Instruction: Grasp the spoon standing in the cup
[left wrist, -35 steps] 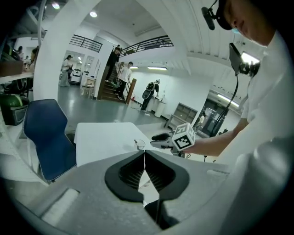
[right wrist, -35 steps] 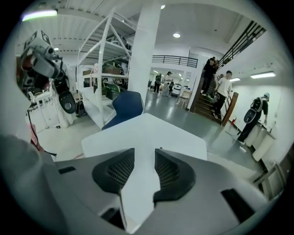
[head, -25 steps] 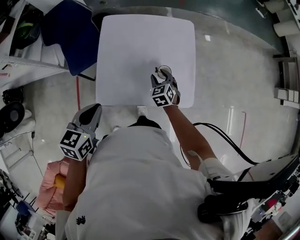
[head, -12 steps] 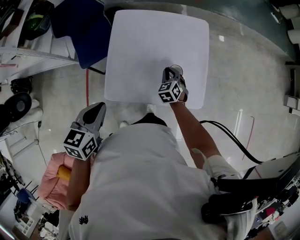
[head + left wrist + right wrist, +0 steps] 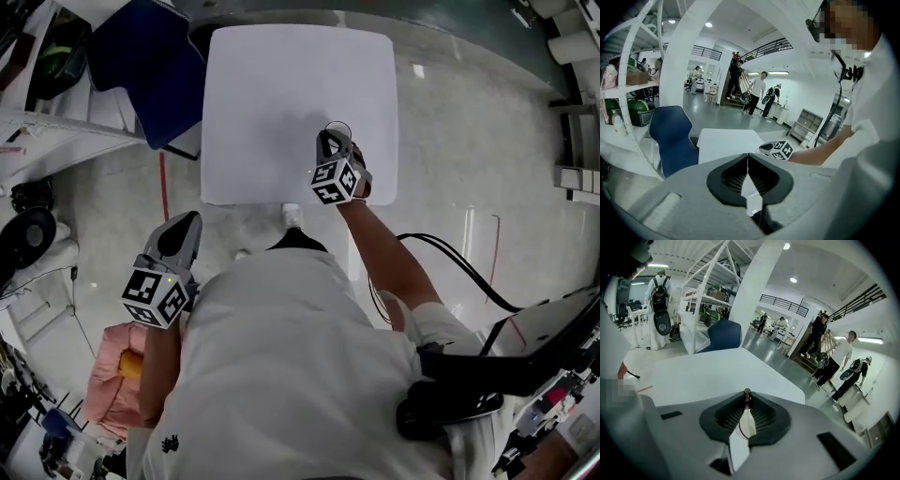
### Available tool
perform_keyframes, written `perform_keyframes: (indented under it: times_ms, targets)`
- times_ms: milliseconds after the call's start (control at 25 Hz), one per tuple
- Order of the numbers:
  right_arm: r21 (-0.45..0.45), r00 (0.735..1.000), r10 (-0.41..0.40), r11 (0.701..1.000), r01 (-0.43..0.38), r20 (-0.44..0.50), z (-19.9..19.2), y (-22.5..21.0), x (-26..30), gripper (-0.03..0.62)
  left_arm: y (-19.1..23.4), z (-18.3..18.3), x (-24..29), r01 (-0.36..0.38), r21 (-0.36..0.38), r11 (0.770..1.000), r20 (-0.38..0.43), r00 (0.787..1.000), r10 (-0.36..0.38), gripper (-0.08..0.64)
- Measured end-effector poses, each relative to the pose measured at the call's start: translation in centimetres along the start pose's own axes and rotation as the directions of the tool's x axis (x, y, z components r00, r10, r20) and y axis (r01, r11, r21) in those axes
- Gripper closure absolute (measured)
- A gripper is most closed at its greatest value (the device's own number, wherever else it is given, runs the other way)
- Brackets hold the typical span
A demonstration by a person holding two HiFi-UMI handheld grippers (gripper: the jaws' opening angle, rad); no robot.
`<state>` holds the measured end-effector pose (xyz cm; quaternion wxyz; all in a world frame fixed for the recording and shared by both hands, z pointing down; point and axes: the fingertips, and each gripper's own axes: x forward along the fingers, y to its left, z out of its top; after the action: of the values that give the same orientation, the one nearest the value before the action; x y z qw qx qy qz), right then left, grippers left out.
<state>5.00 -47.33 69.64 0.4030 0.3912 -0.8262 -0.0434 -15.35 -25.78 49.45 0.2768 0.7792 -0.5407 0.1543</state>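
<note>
Head view: right gripper (image 5: 330, 141) is over the near-right part of the table (image 5: 272, 84), reaching down at the cup (image 5: 337, 125). Only an arc of the cup's rim shows past the gripper body; the spoon isn't visible here. Left gripper (image 5: 183, 230) hangs low at the person's side, off the table, not involved.

Left gripper view: left gripper (image 5: 748, 159) has its jaws together at the tips with nothing between them. Table (image 5: 724, 140) and the right gripper's marker cube (image 5: 782, 150) are ahead of it, well apart.

Right gripper view: right gripper (image 5: 746, 397) is closing, and the spoon (image 5: 747, 393) handle end sits right at the jaw tips, pinched there. A pale oval shows below through the gap; can't tell if that's the cup or the spoon bowl.

Risks, my read:
- The bite is on the very end of the handle at the pad tips, so a little tilt or pull and it likely slips out.
- An off-vertical lift could let the bowl catch the rim and tip the cup.
- The cup sits towards the table's near edge, so a knock may send it off.
</note>
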Motion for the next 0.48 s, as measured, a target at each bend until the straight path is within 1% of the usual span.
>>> perform_keyframes:
  times_ms: [120, 480]
  targets:
    - [-0.013, 1.0, -0.016, 1.0, 0.016, 0.025, 1.1, 0.0, -1.9, 0.545, -0.2, -0.2, -1.4, 0.01, 0.002, 1.0, 0.02, 1.0, -0.01, 0.548]
    - [-0.051, 0.992, -0.072, 0.996, 0.078, 0.103, 3.8, -0.3, -9.4, 0.546, -2.2, -1.2, -4.5, 0.074, 0.021, 0.997, 0.071, 0.995, -0.075, 0.548]
